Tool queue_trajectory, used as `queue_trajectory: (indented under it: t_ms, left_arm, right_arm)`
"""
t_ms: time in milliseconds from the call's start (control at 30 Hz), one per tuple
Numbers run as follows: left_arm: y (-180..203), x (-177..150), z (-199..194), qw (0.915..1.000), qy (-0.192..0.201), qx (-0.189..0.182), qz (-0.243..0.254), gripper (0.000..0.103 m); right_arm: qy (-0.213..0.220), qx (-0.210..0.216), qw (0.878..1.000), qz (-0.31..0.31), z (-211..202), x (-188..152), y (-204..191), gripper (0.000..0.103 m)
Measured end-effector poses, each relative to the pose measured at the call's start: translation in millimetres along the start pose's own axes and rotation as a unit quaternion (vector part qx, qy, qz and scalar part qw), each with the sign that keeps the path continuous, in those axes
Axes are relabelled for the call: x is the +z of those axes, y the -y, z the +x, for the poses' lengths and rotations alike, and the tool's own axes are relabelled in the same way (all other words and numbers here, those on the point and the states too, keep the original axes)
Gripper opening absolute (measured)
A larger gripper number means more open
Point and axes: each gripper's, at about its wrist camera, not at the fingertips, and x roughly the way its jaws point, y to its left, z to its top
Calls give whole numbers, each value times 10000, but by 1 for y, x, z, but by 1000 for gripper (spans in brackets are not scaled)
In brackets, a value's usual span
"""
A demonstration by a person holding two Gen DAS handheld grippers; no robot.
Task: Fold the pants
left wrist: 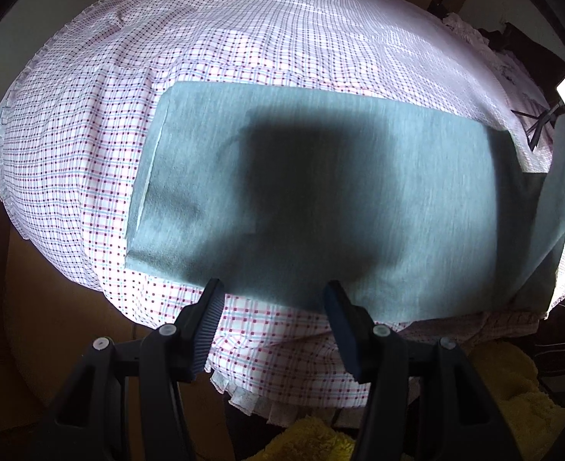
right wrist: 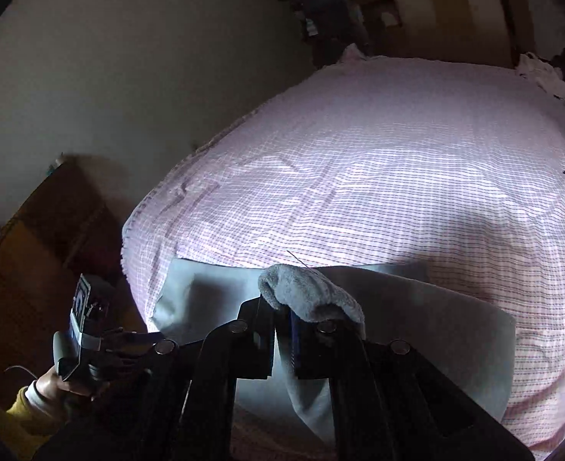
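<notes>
a: pants (left wrist: 320,192) lie flat on the bed (left wrist: 282,38), grey-green knit spread across the checked sheet, long side running left to right, close to the near edge. the right end is lifted off the sheet and hangs up toward the right.

b: who has it?

a: the right gripper (right wrist: 282,307). its jaws are closed on a bunched fold of the fabric, and a soft grey lump of it spills over the top of the jaws. the left gripper (left wrist: 272,292) hangs over the near edge of the cloth with its jaws apart and nothing between them.

b: how do you reckon it handles?

a: light and limp, i'd say. it drapes and sags from the pinch, so it won't keep any shape by itself. looks like a slightly fuzzy jersey, so it should grip well on the ribbed pads and drag a little on the sheet rather than slide.

b: where to take hold, then?

a: at edges and corners, both layers together. the left end has a clean straight hem, and its near corner looks the easiest spot for the open jaws. a pinch mid-panel would likely just pull up one layer and wrinkle it.
</notes>
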Motion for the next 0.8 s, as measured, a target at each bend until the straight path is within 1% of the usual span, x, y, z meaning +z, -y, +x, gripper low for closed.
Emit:
queue_trajectory:
  t_ms: [167, 233, 333, 400, 433, 467, 567, 633, 700, 733, 800]
  left_arm:
    - [-6, -5, -10, 9999, 96, -103, -40, 57]
    - [-5, -7, -11, 9999, 89, -111, 4, 57]
    - [2, -12, -16, 9999, 81, -127, 38, 57]
    - [8, -12, -16, 9998, 91, -156, 74, 57]
    - [10, -12, -17, 9997, 103, -183, 105, 57]
    - [12, -13, -19, 9996, 118, -211, 143, 57]
    - [20, -14, -23, 9991, 175, -292, 261, 57]
    - [25, -15, -28, 9986, 233, -360, 312, 57]
    - [29, -13, -33, 9980, 305, -442, 343, 57]
    - [31, -14, -36, 9976, 344, -489, 354, 57]
    - [36, -11, -39, 9966, 416, -608, 374, 57]
  right_arm:
    - [-389, 225, 9985, -315, 43, -2, -30, 0]
    - [-572, 211, 9972, -427, 63, -6, -38, 0]
    - [-832, 246, 9954, -406, 87, -13, -43, 0]
    - [-1023, 293, 9938, -331, 98, -17, -43, 6]
    - [-1108, 304, 9929, -306, 101, -20, -43, 15]
    - [-1163, 307, 9923, -286, 103, -22, -43, 25]
    - [-1269, 362, 9908, -282, 96, -30, -45, 40]
    - [-1347, 412, 9896, -284, 85, -34, -47, 40]
    - [-1333, 522, 9892, -300, 69, -37, -47, 41]
    - [-1309, 495, 9896, -347, 61, -38, -46, 41]
    - [-1284, 173, 9903, -504, 49, -41, -41, 42]
